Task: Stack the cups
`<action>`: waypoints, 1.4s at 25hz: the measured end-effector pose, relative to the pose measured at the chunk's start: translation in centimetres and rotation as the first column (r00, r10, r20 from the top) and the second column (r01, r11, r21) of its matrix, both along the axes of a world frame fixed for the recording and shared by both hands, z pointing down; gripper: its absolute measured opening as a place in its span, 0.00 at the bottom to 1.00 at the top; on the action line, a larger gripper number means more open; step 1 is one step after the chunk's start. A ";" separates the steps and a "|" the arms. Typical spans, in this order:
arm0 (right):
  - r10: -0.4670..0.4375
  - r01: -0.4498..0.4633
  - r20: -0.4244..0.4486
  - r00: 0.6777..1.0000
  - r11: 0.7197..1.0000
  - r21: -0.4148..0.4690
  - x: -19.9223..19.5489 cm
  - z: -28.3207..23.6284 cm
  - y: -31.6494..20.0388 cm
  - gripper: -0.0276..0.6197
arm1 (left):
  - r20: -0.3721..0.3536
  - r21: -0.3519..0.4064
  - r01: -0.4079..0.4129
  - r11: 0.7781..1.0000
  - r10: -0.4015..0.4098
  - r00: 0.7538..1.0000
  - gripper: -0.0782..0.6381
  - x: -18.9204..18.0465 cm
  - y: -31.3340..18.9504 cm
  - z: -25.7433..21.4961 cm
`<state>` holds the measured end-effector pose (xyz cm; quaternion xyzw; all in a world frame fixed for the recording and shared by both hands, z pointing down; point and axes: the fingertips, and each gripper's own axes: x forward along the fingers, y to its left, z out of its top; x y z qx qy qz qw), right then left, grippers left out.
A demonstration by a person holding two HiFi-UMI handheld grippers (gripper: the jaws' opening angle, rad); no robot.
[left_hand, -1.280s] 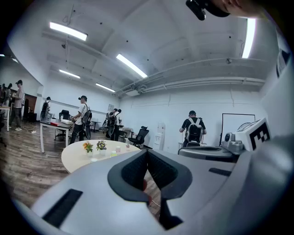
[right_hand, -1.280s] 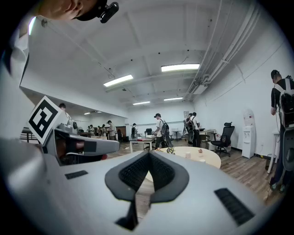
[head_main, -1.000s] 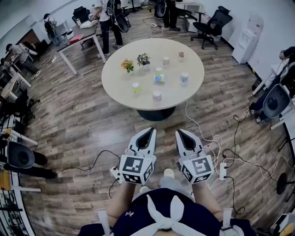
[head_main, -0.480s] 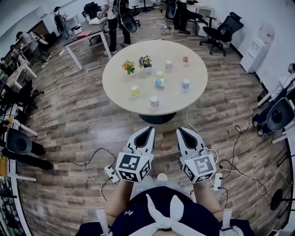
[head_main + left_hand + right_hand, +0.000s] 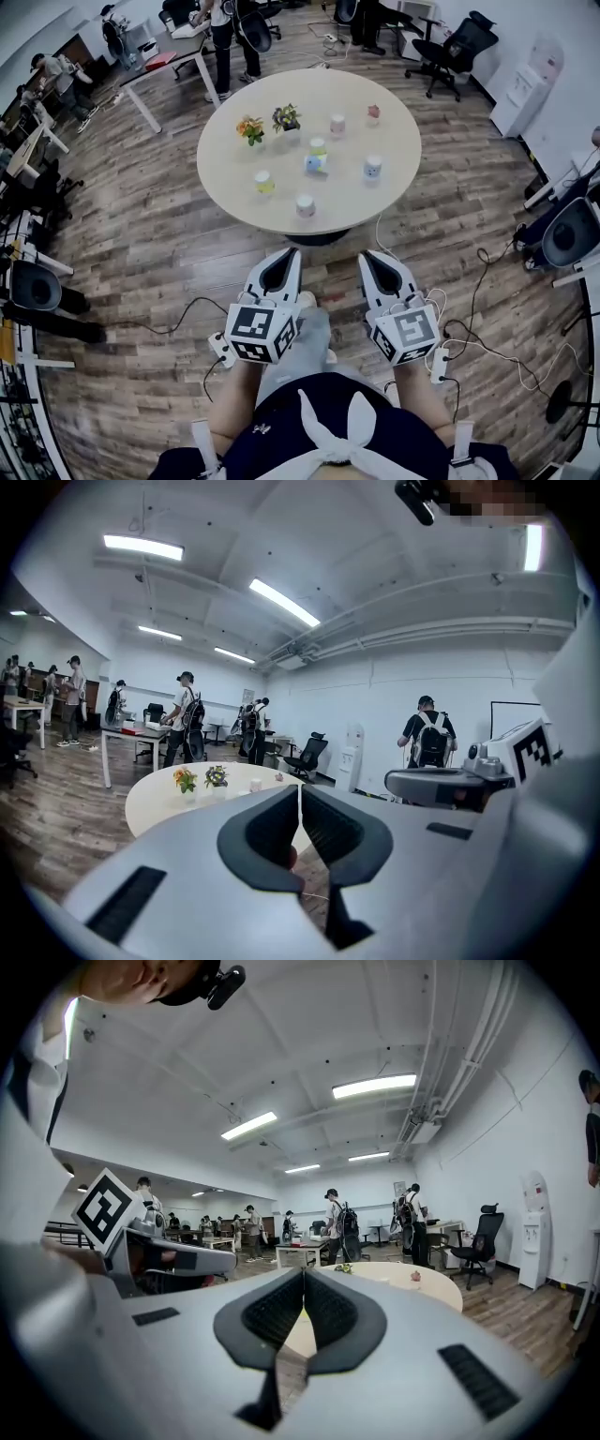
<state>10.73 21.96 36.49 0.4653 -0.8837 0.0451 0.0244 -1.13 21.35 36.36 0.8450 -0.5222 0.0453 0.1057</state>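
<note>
Several small cups stand apart on the round beige table (image 5: 234,192): a yellow one (image 5: 263,181), a pink-and-white one (image 5: 305,204) nearest the front edge, a blue one (image 5: 372,168), one (image 5: 317,159) in the middle and a pink one (image 5: 337,124) further back. My left gripper (image 5: 294,251) and right gripper (image 5: 364,255) hover side by side over the wooden floor, short of the table's near edge. Both point at the table, shut and empty. The left gripper view shows the shut jaws with the table (image 5: 159,799) behind them. The right gripper view shows the table (image 5: 412,1283) too.
Two small flower pots (image 5: 249,127) (image 5: 285,118) stand at the table's back left. Cables and a power strip (image 5: 221,347) lie on the floor beside my feet. Desks, people and office chairs (image 5: 448,42) are beyond the table, and a water dispenser (image 5: 525,84) stands at the right wall.
Both grippers have moved forward toward the table, still shut, and the table's near edge now lies closer to their tips.
</note>
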 end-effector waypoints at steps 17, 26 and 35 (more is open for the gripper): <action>-0.040 0.033 -0.073 0.997 0.996 -0.086 -1.1 1.1 -13.3 0.40 | 0.031 -0.036 -0.006 0.999 0.007 0.999 0.47 -5.1 -13.6 0.6; 0.004 -0.018 -0.108 0.994 0.991 -0.131 -1.1 2.4 -18.8 0.41 | 0.001 -0.077 0.030 0.997 -0.030 1.000 0.47 -8.7 -18.9 1.8; 0.026 -0.050 -0.133 0.991 0.982 -0.181 -2.3 4.3 -22.3 0.41 | 0.008 -0.144 0.086 0.986 -0.085 0.996 0.47 -13.8 -24.1 4.5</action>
